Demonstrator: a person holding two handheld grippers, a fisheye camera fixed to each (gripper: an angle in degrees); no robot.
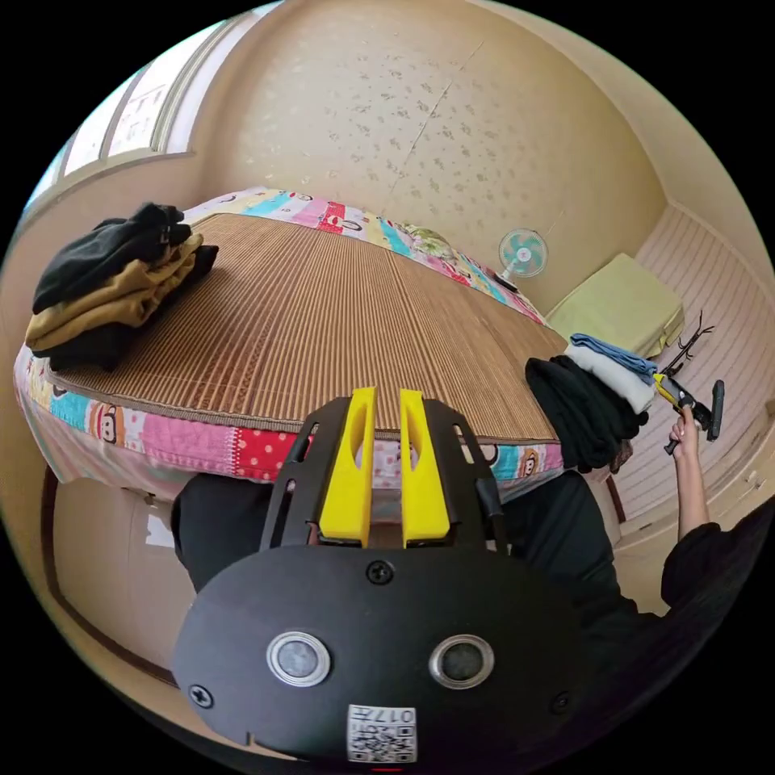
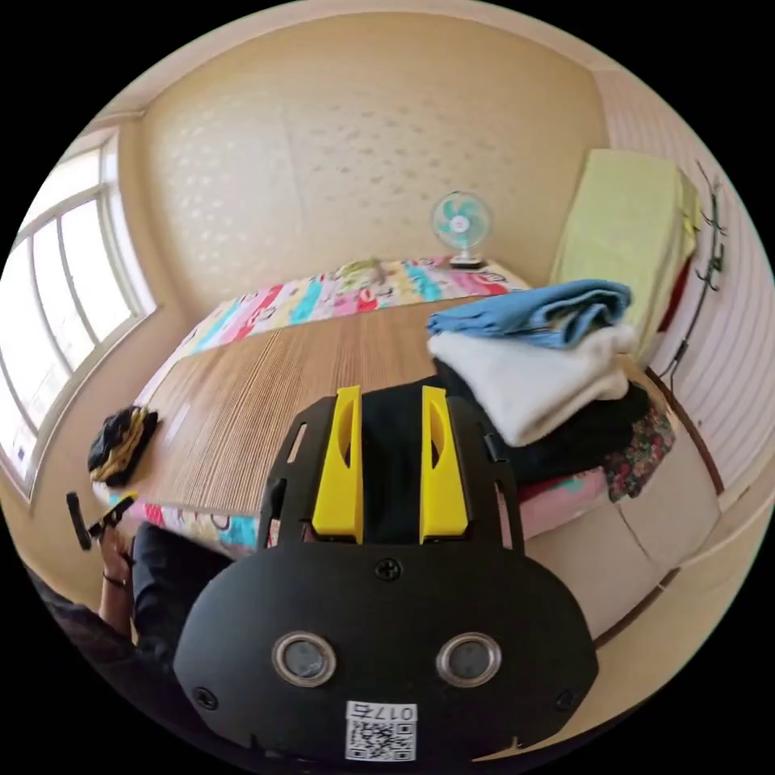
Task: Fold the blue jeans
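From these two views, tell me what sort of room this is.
Most likely a bedroom in a home: a bed with a patterned sheet under a woven bamboo mat, stacks of folded clothes at both ends, a small fan by the wall and a window.

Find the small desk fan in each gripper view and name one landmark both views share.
Left gripper view: the fan stands right of centre, at the far end of the bed, against the wall.
Right gripper view: the fan stands upper centre-right, at the bed's far end.
Shared landmark: the woven mat covering the bed.
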